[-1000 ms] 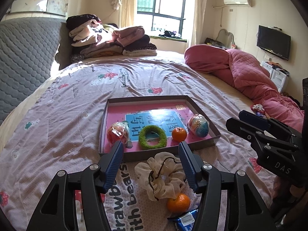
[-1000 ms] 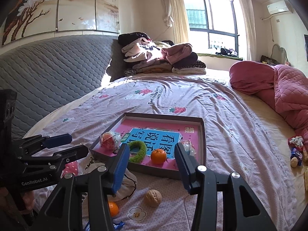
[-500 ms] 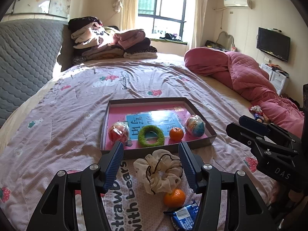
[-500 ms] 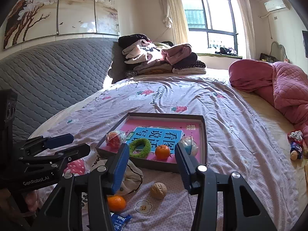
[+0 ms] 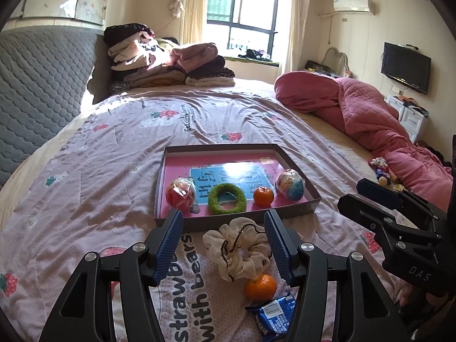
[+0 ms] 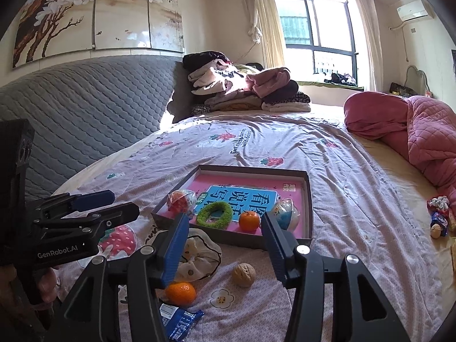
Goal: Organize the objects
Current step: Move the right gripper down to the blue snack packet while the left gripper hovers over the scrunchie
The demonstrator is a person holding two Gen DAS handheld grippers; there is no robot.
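**Both tools empty above the bed, loose items in front of the box**

My left tool (image 5: 222, 222) hangs with its 2 blue ribbed pads set wide and nothing between them. Just beyond its tips lies the cream fabric scrunchie with a dark cord (image 5: 239, 249) on the pink strawberry-print bedsheet (image 5: 85, 171). Nearer the camera sit a loose orange mandarin (image 5: 260, 286) and, touching it, a blue foil snack packet (image 5: 275, 315).

My right tool (image 6: 225, 228) is also empty; its jaws have just been opening and now stand moderately wide. Below them rests a brown walnut (image 6: 243, 274) on the sheet, apart from the mandarin and the packet to its left.

Past both tools lies the shallow grey cardboard box with a pink base (image 5: 310, 196). Along its near side, 4 things sit in a row: a red ball in clear wrap (image 5: 180, 193), a green fuzzy ring (image 5: 227, 199), a second small mandarin (image 5: 263, 196), and a white-and-blue wrapped egg-shaped toy (image 5: 290, 185).

Farther right, a pink quilted blanket (image 5: 370, 114) is heaped on the bed, with a few small wrapped items (image 6: 439, 219) near it. Folded clothes (image 5: 165, 65) are stacked by the grey quilted headboard (image 5: 40, 85).
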